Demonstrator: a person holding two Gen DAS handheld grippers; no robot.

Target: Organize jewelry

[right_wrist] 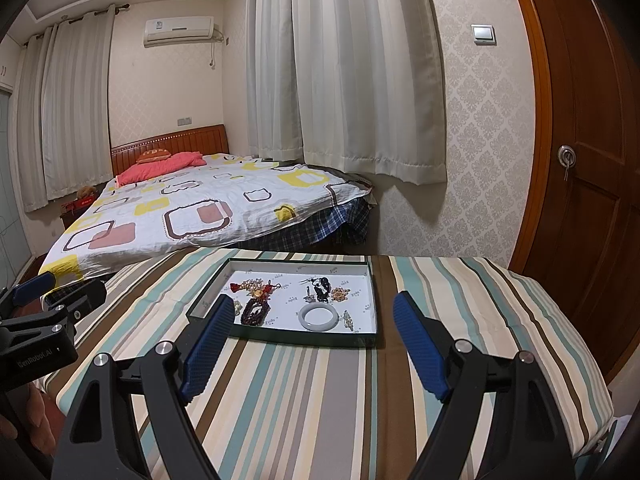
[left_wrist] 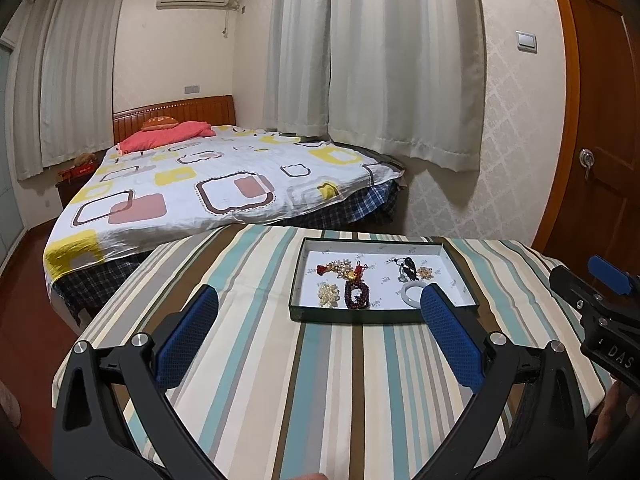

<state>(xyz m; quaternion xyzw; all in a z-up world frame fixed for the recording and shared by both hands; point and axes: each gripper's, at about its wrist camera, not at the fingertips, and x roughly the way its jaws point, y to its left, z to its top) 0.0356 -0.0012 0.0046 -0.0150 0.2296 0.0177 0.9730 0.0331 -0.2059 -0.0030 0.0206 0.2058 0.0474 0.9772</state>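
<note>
A shallow dark-green cardboard tray with a white printed lining [right_wrist: 362, 340] is sitting on a table covered by a cloth striped in teal, cream, brown and grey [right_wrist: 320, 400], and all the jewelry is lying inside it. In the right wrist view, a pale white-grey stone bangle [right_wrist: 319, 316] is lying flat near the tray's front wall, at about 6 o'clock within the lining; a looped dark-red beaded bracelet [right_wrist: 256, 312] is lying at 9 o'clock from the bangle, and a red-tasselled charm with gold and pearl-like beads [right_wrist: 256, 288] is resting at 12 o'clock from that bracelet. A black and silver tangled piece [right_wrist: 320, 290] is lying at 12 o'clock from the bangle, with a small amber-coloured bead cluster [right_wrist: 340, 294] just beside it at 3 o'clock, and a small pale beaded piece [right_wrist: 349, 319] is lying at 3 o'clock from the bangle. The right gripper [right_wrist: 314, 320] is hovering near the tray's front wall, its blue-padded fingers [right_wrist: 418, 350] standing wide apart and holding nothing. The left gripper [left_wrist: 319, 312] is hovering at 9 o'clock from the right one, its own blue pads [left_wrist: 450, 336] likewise spread wide and gripping nothing. At 12 o'clock beyond the table, a bed with a white quilt patterned in yellow and pink squares [right_wrist: 192, 208] is standing under long white curtains [right_wrist: 340, 72], and a brown wooden door [right_wrist: 588, 152] is showing at 3 o'clock.
</note>
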